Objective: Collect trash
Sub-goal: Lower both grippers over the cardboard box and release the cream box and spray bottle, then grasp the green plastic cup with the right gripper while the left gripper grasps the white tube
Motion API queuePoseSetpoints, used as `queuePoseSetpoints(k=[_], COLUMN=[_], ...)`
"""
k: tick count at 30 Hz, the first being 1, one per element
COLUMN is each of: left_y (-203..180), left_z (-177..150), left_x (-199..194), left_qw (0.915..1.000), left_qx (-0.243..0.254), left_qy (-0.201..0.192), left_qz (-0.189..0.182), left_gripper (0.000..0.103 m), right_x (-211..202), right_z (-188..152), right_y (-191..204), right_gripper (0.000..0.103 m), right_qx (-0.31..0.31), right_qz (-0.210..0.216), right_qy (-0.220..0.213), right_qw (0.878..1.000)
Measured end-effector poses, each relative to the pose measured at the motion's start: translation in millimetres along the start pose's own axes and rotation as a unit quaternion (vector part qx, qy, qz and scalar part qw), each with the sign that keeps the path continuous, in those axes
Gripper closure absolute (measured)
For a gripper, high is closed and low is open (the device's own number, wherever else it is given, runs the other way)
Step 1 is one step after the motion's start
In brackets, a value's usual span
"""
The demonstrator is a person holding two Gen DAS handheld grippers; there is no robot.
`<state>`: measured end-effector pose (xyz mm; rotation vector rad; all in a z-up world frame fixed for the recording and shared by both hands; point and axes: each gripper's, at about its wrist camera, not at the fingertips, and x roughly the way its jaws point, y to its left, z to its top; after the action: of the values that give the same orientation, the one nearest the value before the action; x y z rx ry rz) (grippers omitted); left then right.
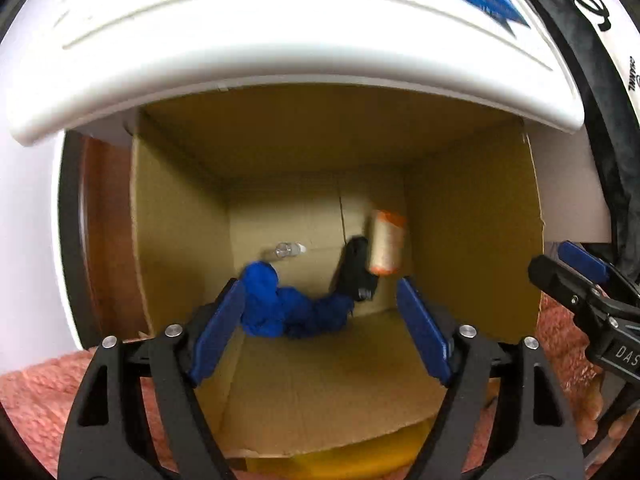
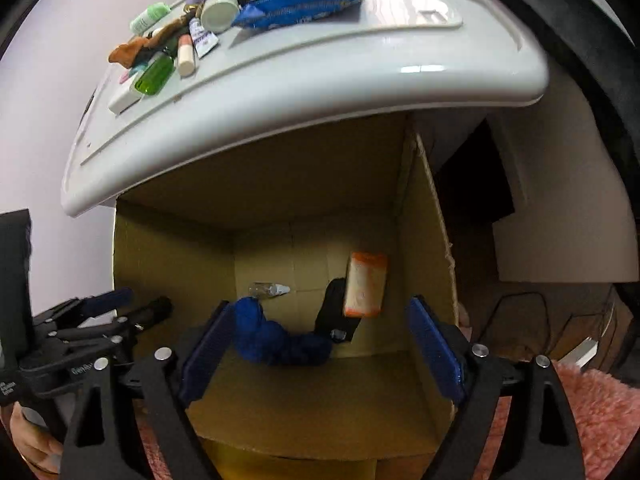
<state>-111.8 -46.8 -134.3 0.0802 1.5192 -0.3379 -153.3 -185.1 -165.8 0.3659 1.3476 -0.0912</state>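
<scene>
Trash box (image 1: 472,240) already holds blue cloth (image 1: 280,308); left gripper (image 1: 320,320) and right gripper (image 2: 320,344) fingers spread, empty; next: fetch tabletop (image 2: 360,64) clutter.

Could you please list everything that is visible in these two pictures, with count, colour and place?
cardboard box: 1, brown, open, on the floor under the table edge
blue cloth: 1, dark blue, crumpled, inside the box near the front
small clear bottle: 1, transparent with white tip, lying on the box floor
orange-and-white packet: 1, inside the box at the right
black object: 1, black, inside the box beside the packet
white table: 1, white, above the box
blue pouch: 1, blue, on the table
green bottle: 1, green, on the table at the left
pink rug: 1, pink, under the box
left hand-held gripper: 1, black with blue pads, open
right hand-held gripper: 1, same colours, open
</scene>
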Motion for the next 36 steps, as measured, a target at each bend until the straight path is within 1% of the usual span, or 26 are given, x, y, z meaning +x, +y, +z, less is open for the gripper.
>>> queuePoseSetpoints(k=[2,6,8,11,13,15,16,18,19,20,22,24,27,28,30,31,33,34,35,36], left_y=[1.6,11.5,17.1,23.9,30.2,37.3,40.1,48.7,51.7,53.6,58.3,61.9,71.9,76.0,85.3,88.2,95.3,97.9,99.5,100.8], left_z=[-1.8,0.7,3.5,9.0,11.9,12.9,13.7,12.6,12.7,13.6,13.9,11.9,12.1,12.8,11.1,11.4,12.5,12.8,12.7,13.5], left_x=[-4.4,-9.7,-13.6,-21.8,-32.8,-49.4,-56.5,-68.7,-74.1,-76.1,-79.6,-79.9,-79.8,-80.0,-80.1,-79.9,-78.3,-77.7,-76.6,-75.9], left_qw=[0.9999,0.9999,0.9998,0.9993,0.9979,0.9943,0.9924,0.9877,0.9854,0.9846,0.9829,0.9820,0.9818,0.9814,0.9804,0.9803,0.9803,0.9803,0.9805,0.9807], left_qx=[0.003,-0.008,-0.011,-0.020,-0.033,-0.048,-0.053,-0.066,-0.072,-0.074,-0.076,-0.077,-0.082,-0.086,-0.095,-0.098,-0.108,-0.112,-0.114,-0.116], left_qy=[-0.008,-0.013,-0.016,-0.032,-0.056,-0.093,-0.108,-0.137,-0.148,-0.152,-0.159,-0.162,-0.163,-0.163,-0.164,-0.163,-0.159,-0.157,-0.155,-0.153], left_qz=[0.006,0.000,0.002,0.003,0.006,0.018,0.024,0.037,0.042,0.045,0.054,0.057,0.054,0.054,0.054,0.052,0.045,0.042,0.039,0.036], left_gripper=[0.026,0.026,0.026,0.026,0.026,0.026,0.026,0.026,0.026,0.026,0.026,0.026,0.026,0.026,0.026,0.026,0.026,0.026,0.026,0.026], right_x=[0.5,-0.7,-5.4,-15.1,-24.5,-33.1,-37.9,-41.1,-40.0,-37.4,-28.1,-13.5,11.6,21.2,38.3,43.7,46.4,48.1,51.2,52.4], right_z=[1.6,-2.7,-2.3,8.5,23.0,39.8,50.1,67.7,82.0,91.4,111.8,134.1,160.0,163.3,174.1,177.2,184.2,188.4,190.9,192.1], right_y=[-0.8,-2.2,3.1,11.7,18.2,30.7,42.2,65.1,83.1,94.7,117.1,131.0,138.8,140.3,142.3,144.5,152.9,157.7,160.6,161.5], right_gripper=[0.017,0.017,0.017,0.017,0.017,0.017,0.017,0.017,0.017,0.017,0.018,0.022,0.028,0.033,0.036,0.040,0.044,0.053,0.065,0.067], right_qx=[-0.002,0.002,0.004,0.006,0.009,0.009,0.004,-0.005,-0.007,-0.006,0.008,0.032,0.076,0.090,0.113,0.119,0.115,0.108,0.110,0.114], right_qz=[0.001,-0.001,-0.007,-0.012,-0.008,0.011,0.029,0.064,0.093,0.109,0.126,0.137,0.132,0.134,0.139,0.135,0.125,0.112,0.109,0.103], right_qy=[0.001,0.002,-0.002,-0.015,-0.029,-0.046,-0.057,-0.060,-0.057,-0.055,-0.050,-0.044,-0.029,-0.020,-0.001,0.003,-0.009,-0.010,-0.007,-0.003], right_qw=[1.000,1.000,1.000,1.000,1.000,0.999,0.998,0.996,0.994,0.993,0.991,0.989,0.988,0.987,0.984,0.984,0.986,0.988,0.988,0.988])
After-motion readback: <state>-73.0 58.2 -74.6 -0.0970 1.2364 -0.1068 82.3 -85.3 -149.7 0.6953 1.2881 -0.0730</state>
